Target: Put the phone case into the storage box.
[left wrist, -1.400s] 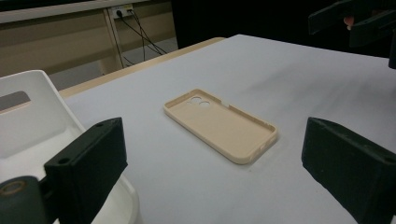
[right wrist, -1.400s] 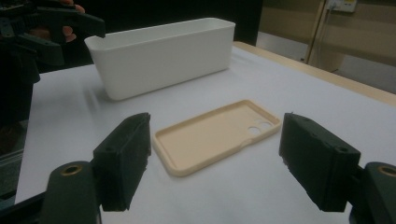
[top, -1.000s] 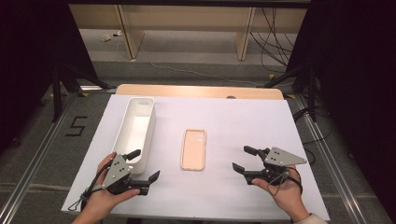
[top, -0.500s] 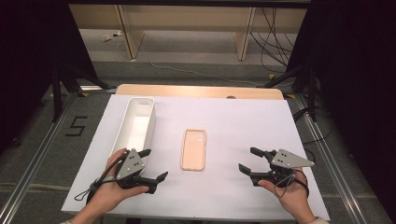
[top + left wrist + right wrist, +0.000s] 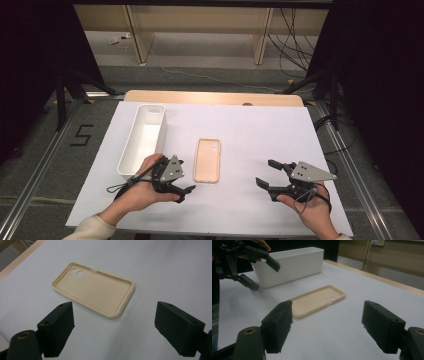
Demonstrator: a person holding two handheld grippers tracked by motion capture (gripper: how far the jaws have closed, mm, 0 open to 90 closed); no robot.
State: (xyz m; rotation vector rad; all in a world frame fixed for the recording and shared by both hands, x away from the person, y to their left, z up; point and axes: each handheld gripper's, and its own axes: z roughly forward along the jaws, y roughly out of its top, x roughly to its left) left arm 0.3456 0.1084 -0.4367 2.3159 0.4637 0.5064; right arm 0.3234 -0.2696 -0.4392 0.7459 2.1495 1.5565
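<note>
The phone case [image 5: 207, 160] lay hollow side up on the white table [image 5: 260, 130] in the high view, just right of the white bin [image 5: 143, 138], between the left gripper [image 5: 181, 186] and right gripper [image 5: 266, 173]. In the left gripper view, its jaws, which had just been closing, stood apart with nothing between them, the case [image 5: 93, 289] just beyond. In the right gripper view, the jaws gaped empty, the case [image 5: 317, 301] farther off.

The case [image 5: 207, 160] lies mid-desk [image 5: 260, 130] between my grippers, left gripper [image 5: 182, 186] beside it; the bin [image 5: 145, 137] sits to its left.
</note>
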